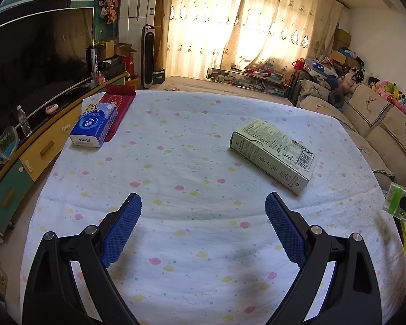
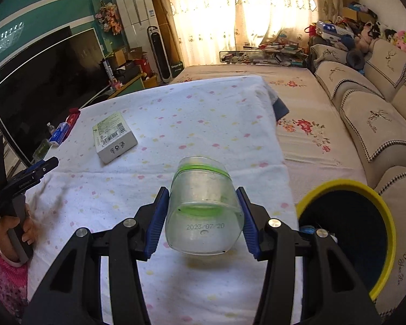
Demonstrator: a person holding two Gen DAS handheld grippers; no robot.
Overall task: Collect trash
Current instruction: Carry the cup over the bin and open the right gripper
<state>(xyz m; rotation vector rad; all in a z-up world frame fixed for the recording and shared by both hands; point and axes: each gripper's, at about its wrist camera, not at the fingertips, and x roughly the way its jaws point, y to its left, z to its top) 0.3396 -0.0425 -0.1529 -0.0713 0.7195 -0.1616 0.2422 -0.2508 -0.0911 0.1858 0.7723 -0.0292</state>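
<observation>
Claw arms frame a bedroom tidy-up: the left gripper (image 1: 203, 214) hangs wide and empty over the flowered cloth (image 1: 181, 162), where a carton (image 1: 273, 154) lies; the right gripper (image 2: 201, 216) pinches a clear plastic cup (image 2: 203, 211) by its sides, seemingly light and crushable, beside a yellow-rimmed bin (image 2: 346, 187), contents unclear.

Our left tool (image 1: 203, 203) and right tool (image 2: 203, 211) match — black angular frames, round silver screws at the pivots, blue pads (image 1: 121, 233) with a fine mesh texture. At our left hand (image 2: 18, 230) we wear a pink speckled sleeve (image 2: 7, 279) — plus a pale bracelet.
</observation>
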